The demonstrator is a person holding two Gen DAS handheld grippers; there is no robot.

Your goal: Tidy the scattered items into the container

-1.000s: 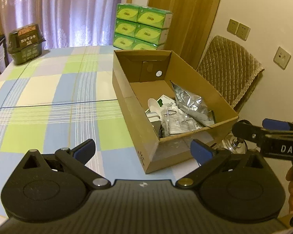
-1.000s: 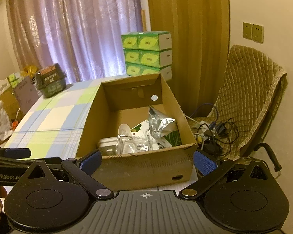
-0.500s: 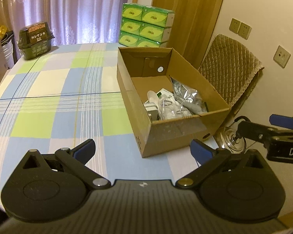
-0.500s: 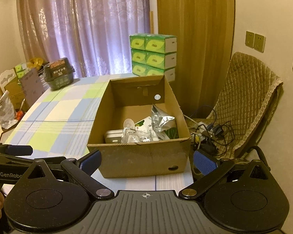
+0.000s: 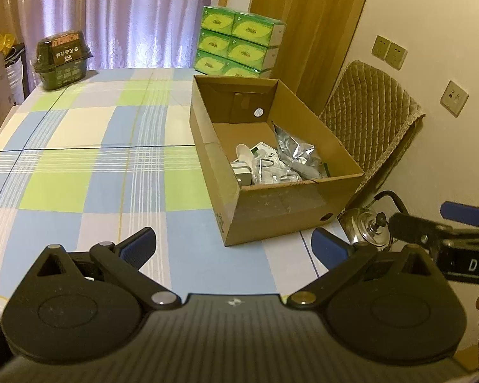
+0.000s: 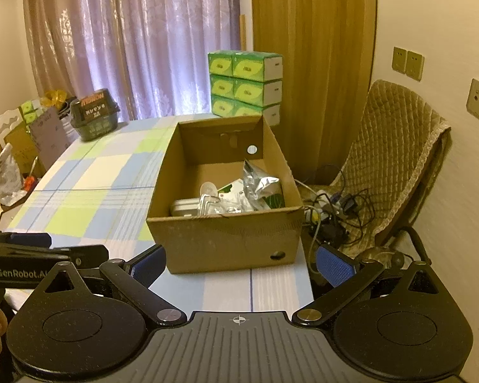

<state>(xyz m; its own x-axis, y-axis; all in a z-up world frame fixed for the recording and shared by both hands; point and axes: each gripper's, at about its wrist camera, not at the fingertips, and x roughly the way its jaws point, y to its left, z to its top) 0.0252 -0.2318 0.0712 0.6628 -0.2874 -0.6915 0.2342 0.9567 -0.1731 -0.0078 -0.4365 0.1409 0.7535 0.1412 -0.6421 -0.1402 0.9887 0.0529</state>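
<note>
Box (image 5: pixel 273 172) ahead of both grippers on worktop (image 5: pixel 89 166), long axis running away; nearer the right gripper (image 6: pixel 239 263), up-right of the left gripper (image 5: pixel 233 245). Both wide, empty. Items already inside; nothing loose seen

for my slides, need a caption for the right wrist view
Open right hand-held gripper faces a cardboard box of tidied items on the checked tablecloth.

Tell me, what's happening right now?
Left gripper and right gripper open, empty. Cardboard box holds silver pouch. Nothing in the way.
</note>
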